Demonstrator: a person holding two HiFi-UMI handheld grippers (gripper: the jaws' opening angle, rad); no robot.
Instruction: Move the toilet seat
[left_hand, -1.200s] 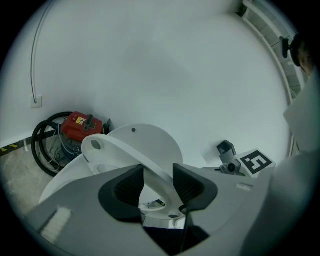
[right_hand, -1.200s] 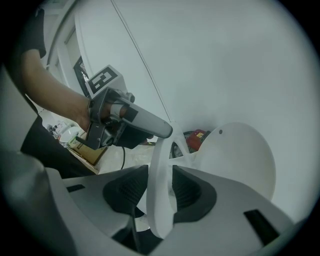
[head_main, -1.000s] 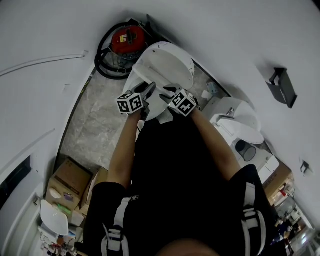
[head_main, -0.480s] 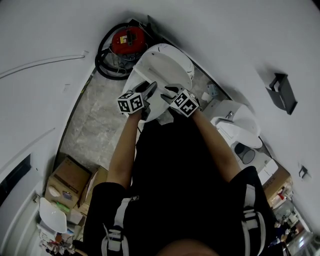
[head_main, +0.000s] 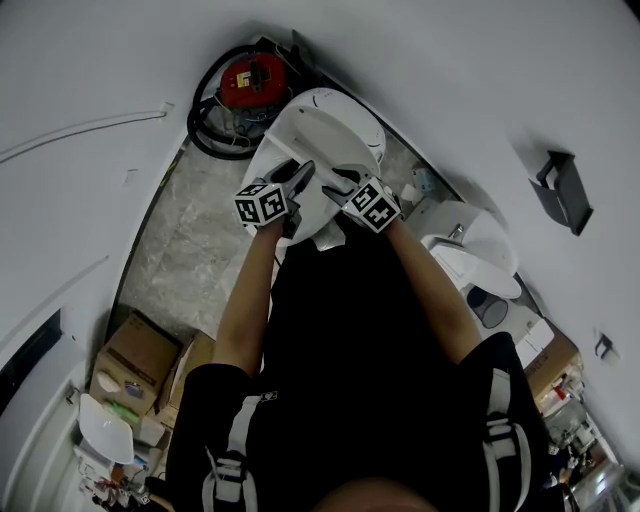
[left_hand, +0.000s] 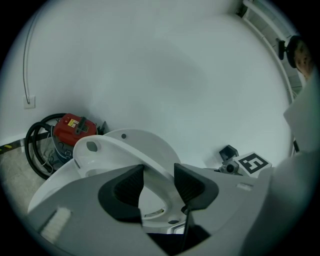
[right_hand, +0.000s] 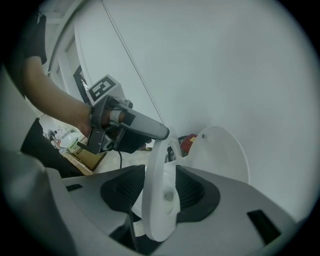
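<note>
White walls (head_main: 450, 60) behind; both forearms (head_main: 245, 300) stretch forward, left gripper (head_main: 300, 175) and right gripper (head_main: 338, 182) jaws just opening, seemingly loose around the toilet seat (right_hand: 159, 165).

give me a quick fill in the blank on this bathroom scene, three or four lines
1. The toilet lid stands raised in front of the ____.
2. Beside it sits a ____ machine with a black hose coiled round it.
3. The person wears a ____ top.
4. The toilet seat is coloured ____.
Missing words: wall; red; black; white.
</note>
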